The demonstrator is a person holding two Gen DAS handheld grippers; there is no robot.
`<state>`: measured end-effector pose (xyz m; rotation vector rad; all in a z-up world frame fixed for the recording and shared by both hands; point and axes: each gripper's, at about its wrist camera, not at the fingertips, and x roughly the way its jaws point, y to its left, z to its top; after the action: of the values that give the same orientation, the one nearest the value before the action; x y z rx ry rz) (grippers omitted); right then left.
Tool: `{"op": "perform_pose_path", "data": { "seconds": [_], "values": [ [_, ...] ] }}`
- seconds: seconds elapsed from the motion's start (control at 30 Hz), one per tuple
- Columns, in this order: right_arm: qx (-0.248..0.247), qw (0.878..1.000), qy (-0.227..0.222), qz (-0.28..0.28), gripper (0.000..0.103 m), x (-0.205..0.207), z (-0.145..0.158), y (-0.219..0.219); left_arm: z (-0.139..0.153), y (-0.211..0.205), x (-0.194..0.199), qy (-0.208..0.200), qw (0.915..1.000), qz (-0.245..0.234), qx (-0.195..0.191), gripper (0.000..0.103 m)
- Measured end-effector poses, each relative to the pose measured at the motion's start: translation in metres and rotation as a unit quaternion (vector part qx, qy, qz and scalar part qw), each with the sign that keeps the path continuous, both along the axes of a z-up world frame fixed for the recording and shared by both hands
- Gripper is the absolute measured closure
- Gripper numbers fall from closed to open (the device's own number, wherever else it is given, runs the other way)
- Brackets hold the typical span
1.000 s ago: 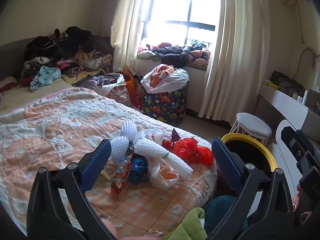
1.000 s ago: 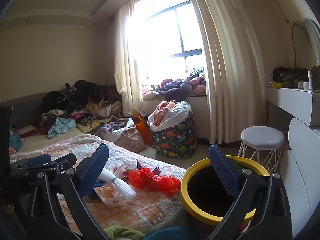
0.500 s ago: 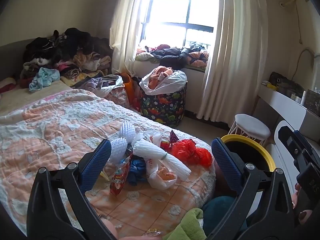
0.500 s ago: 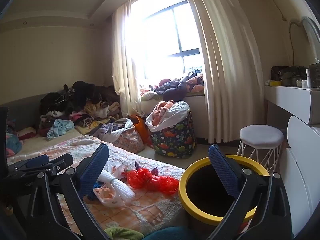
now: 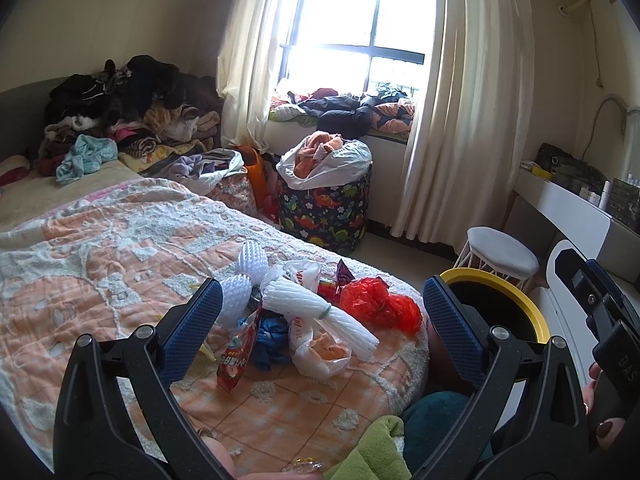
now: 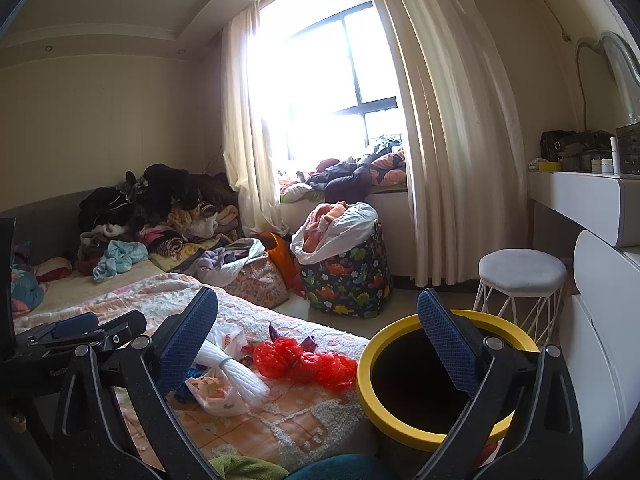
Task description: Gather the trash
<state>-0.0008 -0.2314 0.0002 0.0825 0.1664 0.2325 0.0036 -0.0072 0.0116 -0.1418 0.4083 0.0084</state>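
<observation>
A pile of trash lies on the bed's near corner: a red plastic bag [image 5: 374, 304] [image 6: 304, 362], a white foam-net bundle [image 5: 316, 312] [image 6: 234, 372], a white bag with orange contents [image 5: 320, 354] [image 6: 216, 394], a red snack wrapper [image 5: 236, 356], a blue bag [image 5: 270, 336] and white foam nets [image 5: 248, 260]. A yellow-rimmed black bin [image 5: 516, 304] [image 6: 428, 376] stands right of the bed. My left gripper [image 5: 320, 328] is open and empty, above the pile. My right gripper [image 6: 318, 340] is open and empty, between pile and bin.
The bed [image 5: 100, 248] has a peach quilt and heaped clothes [image 5: 128, 108] at its head. A dinosaur-print hamper [image 5: 324, 204] stands by the window. A white stool [image 5: 500, 252] and a white dresser [image 5: 568, 208] are at the right. Green and teal cloth [image 5: 380, 448] lies near me.
Both views have shifted slightly; the trash pile and bin sit in nearly the same place. Both grippers stay open and empty.
</observation>
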Motion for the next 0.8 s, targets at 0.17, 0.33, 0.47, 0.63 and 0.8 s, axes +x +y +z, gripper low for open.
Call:
{"op": "perform_pose_path", "data": {
  "seconds": [0.17,0.33,0.47,0.63,0.8],
  "values": [
    [0.001,1.000,0.000,0.000,0.006,0.0004,-0.0006,-0.0001,-0.0003,-0.0001,0.0000,0.000,1.0000,0.000,0.000,0.011],
    [0.002,1.000,0.000,0.000,0.006,0.0004,-0.0009,-0.0002,-0.0002,-0.0006,0.0000,-0.001,1.0000,0.000,0.000,0.011],
    [0.002,1.000,0.001,0.000,0.006,0.0004,-0.0006,-0.0005,-0.0001,-0.0010,0.0003,-0.001,1.0000,0.000,0.000,0.011],
    [0.003,1.000,0.000,-0.001,0.006,0.0006,-0.0013,-0.0005,-0.0003,-0.0014,0.0004,0.000,1.0000,-0.001,-0.001,0.011],
    [0.003,1.000,0.001,0.000,0.006,0.0008,-0.0010,-0.0007,-0.0025,-0.0062,-0.0044,0.000,1.0000,-0.003,-0.002,0.011]
  ]
}}
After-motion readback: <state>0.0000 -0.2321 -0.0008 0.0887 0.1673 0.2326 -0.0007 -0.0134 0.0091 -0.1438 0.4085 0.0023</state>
